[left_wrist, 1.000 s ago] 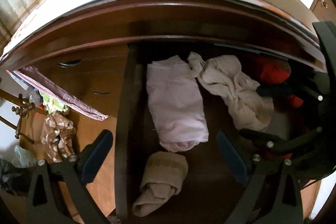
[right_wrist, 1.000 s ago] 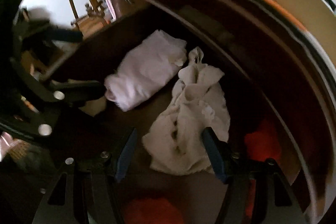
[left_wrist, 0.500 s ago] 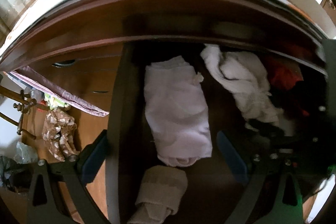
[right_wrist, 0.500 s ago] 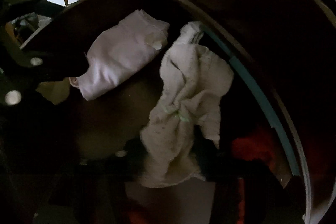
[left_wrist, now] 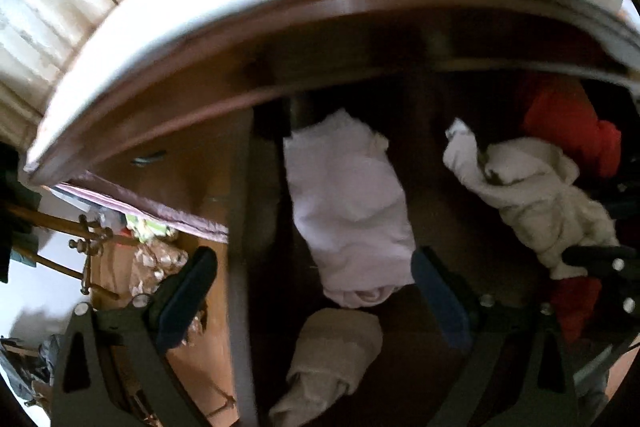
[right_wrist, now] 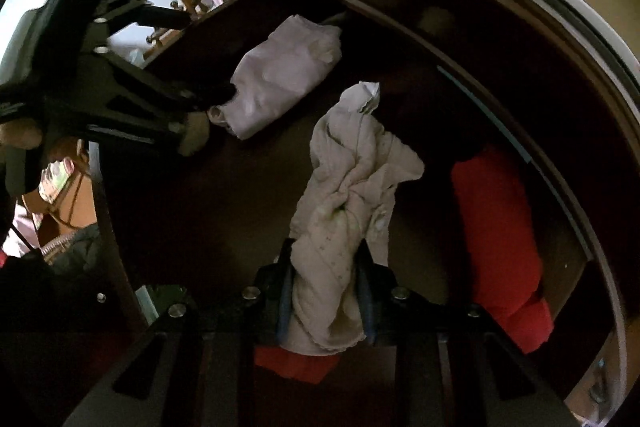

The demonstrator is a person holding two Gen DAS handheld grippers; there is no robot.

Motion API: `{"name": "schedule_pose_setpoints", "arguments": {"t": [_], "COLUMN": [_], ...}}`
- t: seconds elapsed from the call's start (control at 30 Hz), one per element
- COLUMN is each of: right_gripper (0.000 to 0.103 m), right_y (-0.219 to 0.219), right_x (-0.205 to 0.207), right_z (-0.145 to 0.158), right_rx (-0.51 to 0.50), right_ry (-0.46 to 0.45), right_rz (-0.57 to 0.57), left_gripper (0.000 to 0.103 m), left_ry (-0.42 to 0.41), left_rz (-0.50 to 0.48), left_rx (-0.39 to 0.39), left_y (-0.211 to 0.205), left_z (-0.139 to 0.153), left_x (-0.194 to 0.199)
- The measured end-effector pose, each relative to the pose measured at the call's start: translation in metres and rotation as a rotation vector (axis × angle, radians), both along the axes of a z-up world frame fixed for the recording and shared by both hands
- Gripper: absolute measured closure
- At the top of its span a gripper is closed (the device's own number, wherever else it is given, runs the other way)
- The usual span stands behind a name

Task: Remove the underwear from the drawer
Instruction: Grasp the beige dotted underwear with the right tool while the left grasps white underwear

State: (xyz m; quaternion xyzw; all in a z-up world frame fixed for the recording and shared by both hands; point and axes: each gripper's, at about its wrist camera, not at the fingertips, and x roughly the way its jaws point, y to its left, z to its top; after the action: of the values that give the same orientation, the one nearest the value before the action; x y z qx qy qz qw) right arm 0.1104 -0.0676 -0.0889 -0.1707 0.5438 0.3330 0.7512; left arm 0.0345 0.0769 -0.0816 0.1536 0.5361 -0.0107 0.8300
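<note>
A: Right wrist view: the cream underwear (right_wrist: 344, 211) is now pinched between the right gripper (right_wrist: 326, 291) pads, lifted off the drawer (right_wrist: 224, 227) floor. A second ago the fingers only straddled it.

B: So extraction has begun. The left gripper (left_wrist: 312, 303)?

A: Spread wide, empty, above the folded pink garment (left_wrist: 348, 211). Red clothes (right_wrist: 496, 227) remain; curtains (left_wrist: 60, 15) behind the dresser.

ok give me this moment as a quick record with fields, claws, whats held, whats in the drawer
right claw: shut on the cream underwear, bunched between its fingers
left claw: open, holding nothing, above the drawer
drawer: open
folded in drawer: pale pink garment, beige roll, red garment
cream underwear: hangs from the right claw, inside the drawer
</note>
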Motion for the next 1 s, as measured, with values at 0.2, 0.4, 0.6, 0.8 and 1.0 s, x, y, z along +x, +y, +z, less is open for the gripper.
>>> {"name": "schedule_pose_setpoints", "arguments": {"t": [0.2, 0.4, 0.6, 0.8, 1.0], "right_gripper": [0.073, 0.073, 0.073, 0.073, 0.073], "right_y": [-0.01, -0.012, -0.019, -0.015, -0.023], "right_x": [0.008, 0.006, 0.008, 0.011, 0.009], "right_z": [-0.004, -0.001, -0.001, -0.004, -0.005], "right_rx": [0.026, 0.023, 0.034, 0.025, 0.01], "right_ry": [0.02, 0.006, 0.006, 0.007, 0.032], "right_rz": [-0.024, -0.002, -0.008, 0.002, 0.0], "left_gripper": [0.004, 0.004, 0.018, 0.04, 0.066], "left_ry": [0.028, 0.131, 0.259, 0.201, 0.249], "left_rz": [-0.054, -0.085, -0.059, -0.067, -0.196], "left_rx": [0.012, 0.092, 0.018, -0.025, -0.182], "left_y": [-0.02, -0.037, -0.027, -0.016, -0.009], "left_z": [-0.007, -0.045, -0.066, -0.057, -0.055], "left_x": [0.005, 0.029, 0.045, 0.045, 0.023]}}
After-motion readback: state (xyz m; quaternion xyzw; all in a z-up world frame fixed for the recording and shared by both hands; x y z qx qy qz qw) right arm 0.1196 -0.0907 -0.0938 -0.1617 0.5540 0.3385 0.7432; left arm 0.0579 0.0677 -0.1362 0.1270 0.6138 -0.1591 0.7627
